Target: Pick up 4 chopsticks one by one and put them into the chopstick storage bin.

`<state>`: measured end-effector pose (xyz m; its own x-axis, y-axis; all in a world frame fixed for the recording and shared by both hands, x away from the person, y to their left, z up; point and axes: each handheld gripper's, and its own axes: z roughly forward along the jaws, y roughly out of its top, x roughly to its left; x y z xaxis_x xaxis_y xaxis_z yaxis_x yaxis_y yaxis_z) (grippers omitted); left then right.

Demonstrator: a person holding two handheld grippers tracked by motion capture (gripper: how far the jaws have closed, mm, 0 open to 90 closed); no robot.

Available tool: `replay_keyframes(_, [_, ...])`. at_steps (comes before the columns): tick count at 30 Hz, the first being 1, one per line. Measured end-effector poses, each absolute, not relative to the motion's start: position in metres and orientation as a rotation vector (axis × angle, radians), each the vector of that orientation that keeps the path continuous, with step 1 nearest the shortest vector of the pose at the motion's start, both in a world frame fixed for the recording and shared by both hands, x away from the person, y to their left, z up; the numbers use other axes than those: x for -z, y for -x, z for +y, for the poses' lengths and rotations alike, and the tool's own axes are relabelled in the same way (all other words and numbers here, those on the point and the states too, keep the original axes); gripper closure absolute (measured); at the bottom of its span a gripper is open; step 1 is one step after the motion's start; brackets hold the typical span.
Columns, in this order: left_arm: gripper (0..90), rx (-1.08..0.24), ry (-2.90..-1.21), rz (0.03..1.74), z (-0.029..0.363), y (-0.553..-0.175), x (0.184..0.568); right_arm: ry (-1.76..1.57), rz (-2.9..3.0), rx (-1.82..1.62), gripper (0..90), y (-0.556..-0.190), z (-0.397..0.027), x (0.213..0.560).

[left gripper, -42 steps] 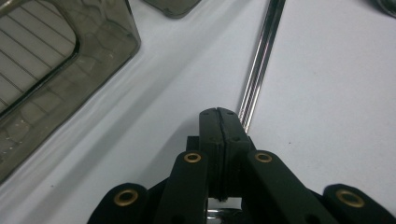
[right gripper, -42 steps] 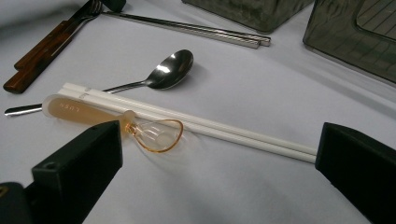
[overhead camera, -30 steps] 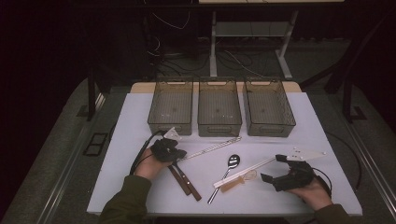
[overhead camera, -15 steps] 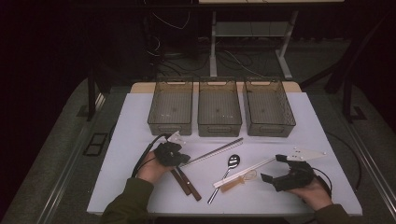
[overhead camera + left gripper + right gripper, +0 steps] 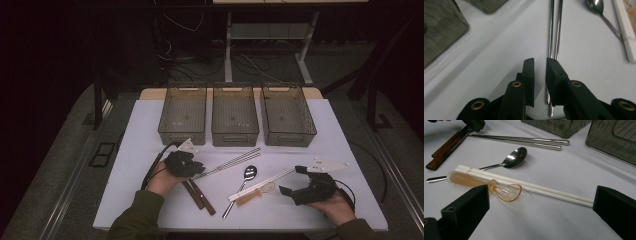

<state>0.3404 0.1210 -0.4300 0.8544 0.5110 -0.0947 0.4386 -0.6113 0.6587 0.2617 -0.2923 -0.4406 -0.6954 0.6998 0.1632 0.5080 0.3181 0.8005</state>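
Steel chopsticks (image 5: 555, 30) flat on table, left claw (image 5: 539, 62) just opening — slightly parted over them

A white rectangular desk (image 5: 150, 130) carries three smoky grey see-through plastic bins (image 5: 235, 114) in a row along its upper edge. Below them, mid-frame, lie a pair of slim silver metal chopsticks (image 5: 231, 163), a shiny metal spoon (image 5: 244, 180), a pair of white plastic chopsticks (image 5: 262, 182) and an amber translucent plastic spoon (image 5: 254, 193). At lower left lies a pair of dark brown wooden chopsticks (image 5: 200, 196).
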Motion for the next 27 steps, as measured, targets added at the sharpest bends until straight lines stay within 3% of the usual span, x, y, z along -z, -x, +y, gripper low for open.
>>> replay_keyframes(6, [62.5, -0.095, -2.247, 0.696, 0.108, -0.338, 0.423, -1.103, 2.372, -1.314, 0.8, -0.262, -0.292, 0.441])
replay_keyframes(12, [60.2, -0.091, -2.262, 0.643, 0.083, -0.336, 0.425, -1.108, 2.375, -1.335, 0.8, -0.262, -0.292, 0.441])
replay_keyframes(17, [52.0, -0.106, -2.291, 0.592, 0.069, -0.336, 0.426, -1.119, 2.369, -1.379, 0.8, -0.257, -0.293, 0.443])
replay_keyframes(22, [51.5, -0.138, -2.286, 0.579, 0.060, -0.340, 0.426, -1.132, 2.368, -1.406, 0.8, -0.257, -0.296, 0.447])
replay_keyframes(27, [58.3, -0.152, -2.273, 0.561, 0.049, -0.343, 0.428, -1.065, 2.402, -1.385, 0.8, -0.262, -0.285, 0.448])
